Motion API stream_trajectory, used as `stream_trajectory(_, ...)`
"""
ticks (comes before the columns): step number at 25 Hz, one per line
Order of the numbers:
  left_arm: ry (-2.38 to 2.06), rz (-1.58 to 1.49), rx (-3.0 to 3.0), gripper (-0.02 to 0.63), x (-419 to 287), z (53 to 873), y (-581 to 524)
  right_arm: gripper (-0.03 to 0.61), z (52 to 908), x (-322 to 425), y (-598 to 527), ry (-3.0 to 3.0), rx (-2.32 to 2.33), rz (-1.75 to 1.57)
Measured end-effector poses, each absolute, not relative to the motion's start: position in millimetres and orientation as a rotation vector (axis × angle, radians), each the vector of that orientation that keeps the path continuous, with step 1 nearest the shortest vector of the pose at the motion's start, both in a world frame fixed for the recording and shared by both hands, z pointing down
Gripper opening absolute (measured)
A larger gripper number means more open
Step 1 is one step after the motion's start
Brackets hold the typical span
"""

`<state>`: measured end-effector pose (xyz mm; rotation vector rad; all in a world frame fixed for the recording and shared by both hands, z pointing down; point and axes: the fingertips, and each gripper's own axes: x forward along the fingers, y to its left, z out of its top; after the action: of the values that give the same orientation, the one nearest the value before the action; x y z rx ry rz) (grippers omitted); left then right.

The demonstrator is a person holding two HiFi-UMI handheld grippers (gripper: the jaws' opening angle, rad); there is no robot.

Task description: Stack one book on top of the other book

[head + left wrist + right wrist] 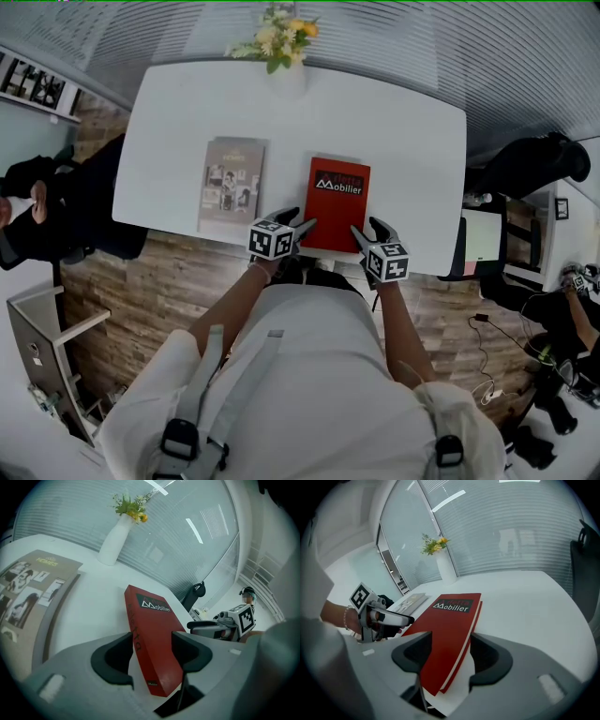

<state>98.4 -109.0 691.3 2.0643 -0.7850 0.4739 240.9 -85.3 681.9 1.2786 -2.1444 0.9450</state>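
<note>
A white worktop (394, 122) stands in a glass-walled room with blinds and a wood floor. The left gripper (298, 223) is released, its jaws spread wide either side of the near left corner of the red book (337, 202). The pads do not appear to press on it. The right gripper (368, 232) is likewise released and straddles the book's near right corner. The red book lies flat at the 6 o'clock edge of the worktop, cover up.

This looks like the grasp step: both grippers are set on the red book but have not yet clamped it. The next move calls for closing on both corners together, lifting level, and carrying the book toward 9 o'clock.

There the grey book (232, 183) lies flat, apart from the red one, with bare worktop between them. A vase of flowers (286, 70) stands at 12 o'clock, well clear of that path. A seated person (56, 206) is beyond the 9 o'clock end.
</note>
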Motion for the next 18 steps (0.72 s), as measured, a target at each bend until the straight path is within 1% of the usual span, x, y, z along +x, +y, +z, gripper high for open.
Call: stream_trajectory(18, -0.743, 0.494, 2.021, 0.264, 108.5, 704.9, -99.0, 0.262, 699.8, 229.4, -76.0, -2.138, 1.241, 1.069)
